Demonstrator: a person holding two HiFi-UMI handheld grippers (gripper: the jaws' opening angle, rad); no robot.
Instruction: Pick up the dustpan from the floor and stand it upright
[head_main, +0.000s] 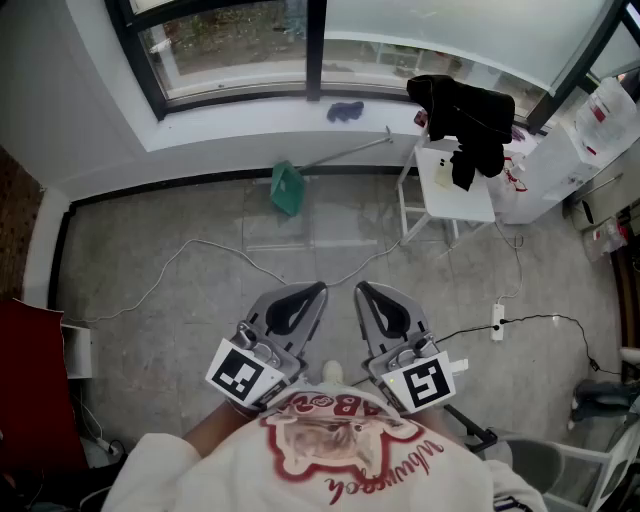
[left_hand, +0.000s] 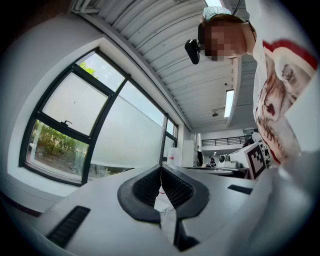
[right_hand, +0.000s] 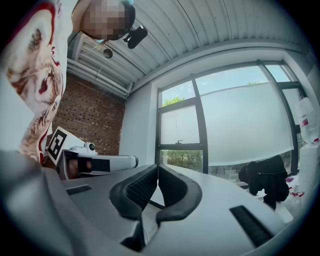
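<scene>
Two grippers sit close in front of my chest, side by side and well apart from the work. My left gripper (head_main: 320, 290) has its jaws pressed together, the ribbed pads meeting along their length with nothing caught between them. My right gripper (head_main: 361, 289) is the same: jaws closed on each other, empty. Both point roughly level, toward the window wall.

Far ahead of both tips the dustpan (head_main: 287, 188) is on the floor by the wall, its green pan a little left of my left gripper's line. Its thin metal handle (head_main: 348, 151) slants away to the right of the pan, toward the sill. I cannot tell whether the handle's end touches the wall. Neither gripper is anywhere near it.

Ahead and to the right of my right gripper stands a white stool (head_main: 442, 192) with a black garment (head_main: 470, 118) draped over its far side. A blue cloth (head_main: 345, 111) lies on the sill beyond the dustpan's handle. A white cable (head_main: 200, 244) trails across the floor between my left gripper and the pan, and a power strip (head_main: 497, 321) lies off to the right of my right gripper.
</scene>
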